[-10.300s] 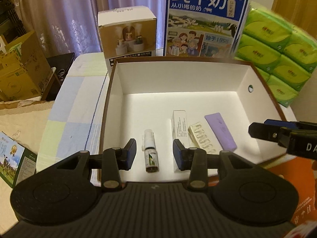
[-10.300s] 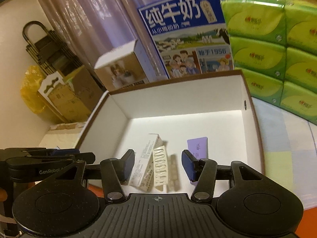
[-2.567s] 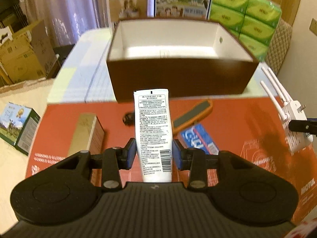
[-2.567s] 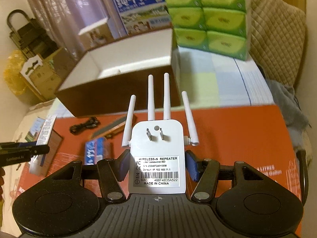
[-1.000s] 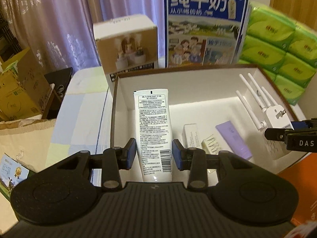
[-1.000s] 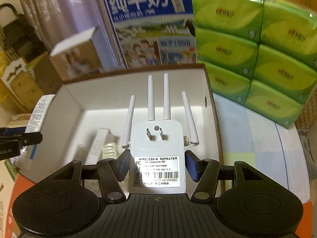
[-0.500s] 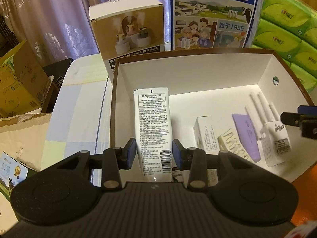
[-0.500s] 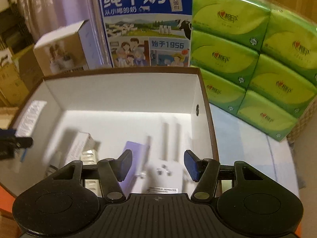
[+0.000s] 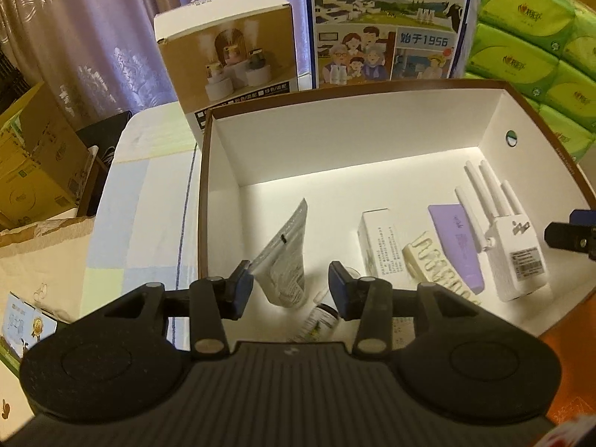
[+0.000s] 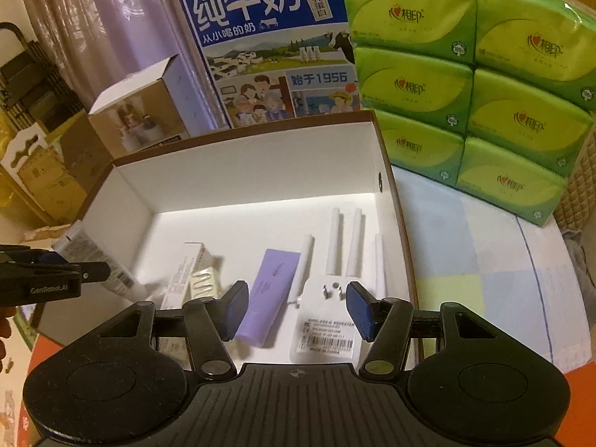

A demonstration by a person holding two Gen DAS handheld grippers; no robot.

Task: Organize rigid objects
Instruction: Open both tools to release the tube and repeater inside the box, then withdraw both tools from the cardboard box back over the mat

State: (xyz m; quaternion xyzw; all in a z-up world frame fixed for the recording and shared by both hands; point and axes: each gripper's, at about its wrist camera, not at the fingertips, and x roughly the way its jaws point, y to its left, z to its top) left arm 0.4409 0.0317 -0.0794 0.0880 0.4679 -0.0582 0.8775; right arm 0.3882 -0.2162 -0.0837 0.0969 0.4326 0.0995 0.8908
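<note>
The brown box with white inside (image 9: 203, 186) holds a white carton (image 9: 380, 246), a cream ridged piece (image 9: 432, 260), a purple tube (image 9: 456, 246) and a small bottle (image 9: 320, 320). The white printed tube (image 9: 287, 260) leans tilted on the box floor, its lower end between the jaws of my left gripper (image 9: 290, 290). Those jaws are opening and the pads stand clear of it. My right gripper (image 10: 298, 309) is open above the white four-antenna repeater (image 10: 327, 331), which lies flat by the box's right wall next to the purple tube (image 10: 268, 294).
Behind the box (image 10: 387, 171) stand a blue milk carton case (image 10: 275, 48), a small product box (image 9: 227, 59) and stacked green tissue packs (image 10: 465, 85). A checked cloth (image 10: 484, 260) covers the table on the right. Cardboard boxes (image 9: 26, 175) sit at the far left.
The right gripper let go of the repeater, which now lies on the box floor. The left jaws widened and the upright tube tipped over to a slant inside the box.
</note>
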